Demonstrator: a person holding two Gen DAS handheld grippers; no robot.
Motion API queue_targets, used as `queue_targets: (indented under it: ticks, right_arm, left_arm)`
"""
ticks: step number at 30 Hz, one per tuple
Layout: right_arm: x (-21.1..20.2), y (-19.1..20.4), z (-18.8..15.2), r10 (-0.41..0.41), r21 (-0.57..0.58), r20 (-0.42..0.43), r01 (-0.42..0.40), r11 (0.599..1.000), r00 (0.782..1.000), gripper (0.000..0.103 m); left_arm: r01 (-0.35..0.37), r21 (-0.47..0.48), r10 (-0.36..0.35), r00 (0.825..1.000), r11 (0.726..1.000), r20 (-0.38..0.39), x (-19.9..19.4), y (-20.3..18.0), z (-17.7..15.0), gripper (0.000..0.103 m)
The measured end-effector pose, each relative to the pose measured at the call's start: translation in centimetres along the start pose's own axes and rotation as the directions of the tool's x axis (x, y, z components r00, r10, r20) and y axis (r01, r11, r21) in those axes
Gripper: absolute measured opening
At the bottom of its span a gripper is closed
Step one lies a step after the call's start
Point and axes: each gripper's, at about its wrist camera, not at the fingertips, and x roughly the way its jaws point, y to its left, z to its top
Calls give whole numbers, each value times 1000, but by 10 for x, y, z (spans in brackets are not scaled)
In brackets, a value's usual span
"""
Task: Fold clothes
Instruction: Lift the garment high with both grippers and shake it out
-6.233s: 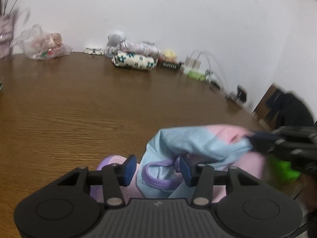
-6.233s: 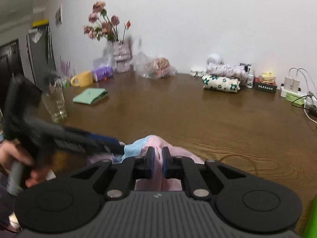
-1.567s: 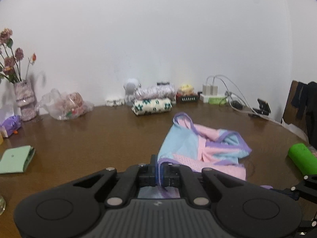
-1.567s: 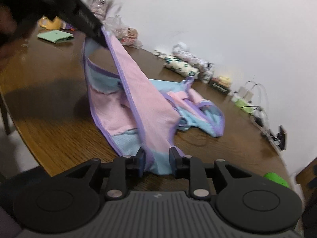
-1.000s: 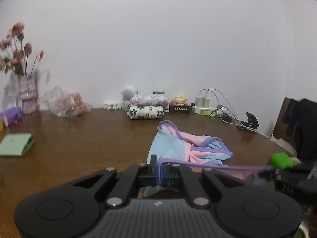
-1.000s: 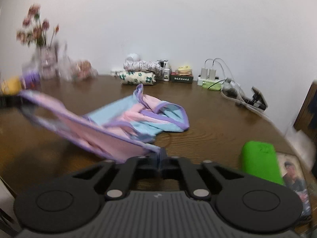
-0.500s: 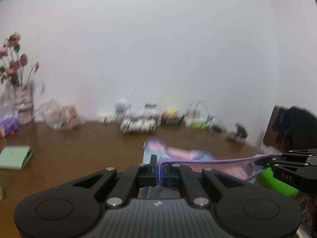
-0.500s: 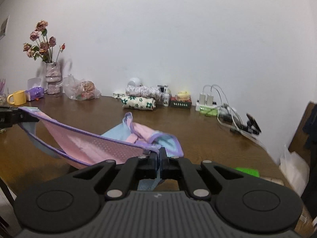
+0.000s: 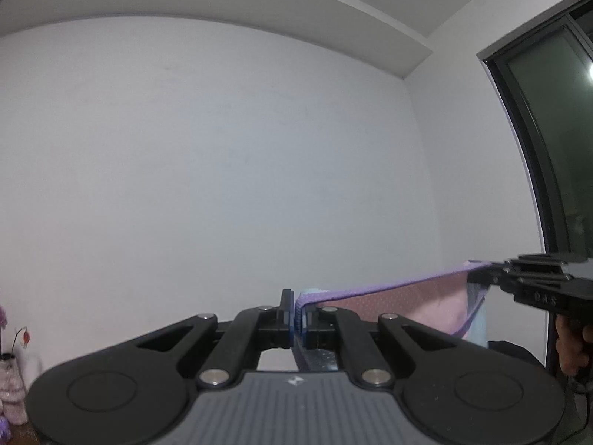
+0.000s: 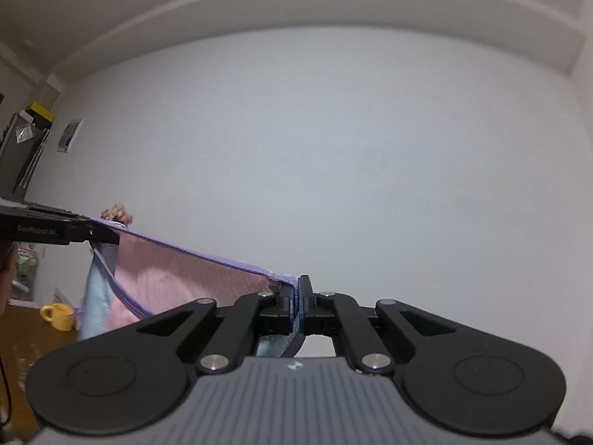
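Note:
A pink and light-blue garment with purple trim hangs stretched in the air between both grippers. My left gripper is shut on one end of its purple edge. My right gripper is shut on the other end; the pink cloth runs from it leftward to the left gripper, seen from the side. In the left wrist view the right gripper holds the cloth's far corner at the right. Both cameras point upward at the white wall; the garment's lower part is hidden.
A yellow mug stands on the brown wooden table at lower left of the right wrist view. A flower vase shows at the left wrist view's lower left. A dark window is at the right.
Both grippers have risen and tilted upward with the garment. It has lifted off the table and is pulled taut between them. The table has dropped out of view.

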Motion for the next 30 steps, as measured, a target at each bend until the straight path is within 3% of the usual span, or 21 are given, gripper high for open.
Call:
queue_targets:
  ticks: [5,9,11,15,19,22,25,26,28,30]
  right_arm:
    - [66,-16,-19,15,43,-109,-11,999,994,2]
    - [142,-19,-66,30,78,-249,-11,997,968,2]
    - [179,-20,-82,22,80,-289,1,997,957,2]
    - [216,-25,-65,-14,88,-219,34,996,976,2]
    - [195,-19,-17,-40,25,-75,42,999,996,2]
    - [161,-12,-9,-56,21,-18,56,998,998,2]
    - [135,3,-44,-21,24,-86,23,999,996,2]
    - [128,10,-61,-10,25,-125,13,1000,992,2]
    - [115,23,-109,4,24,-229,1,1000,973,2]
    - [100,37,-167,27,44,-355,-12,999,935,2]
  left_arm:
    - [14,-38,-18,994,999,-108,59,31,-29,8]
    - [-55,20,58,980,998,-190,127,52,-68,5]
    - [-77,37,83,974,996,-212,158,61,-71,3]
    - [-93,72,102,985,993,-138,183,69,-33,3]
    - [-95,113,93,996,989,16,150,57,12,3]
    - [-91,105,85,994,990,62,117,49,14,3]
    - [-73,91,77,997,993,-32,98,41,-29,3]
    - [-74,83,82,992,994,-96,93,37,-59,3]
    - [-84,90,104,965,992,-242,83,24,-127,3]
    - [-78,58,94,912,995,-400,69,13,-200,3]
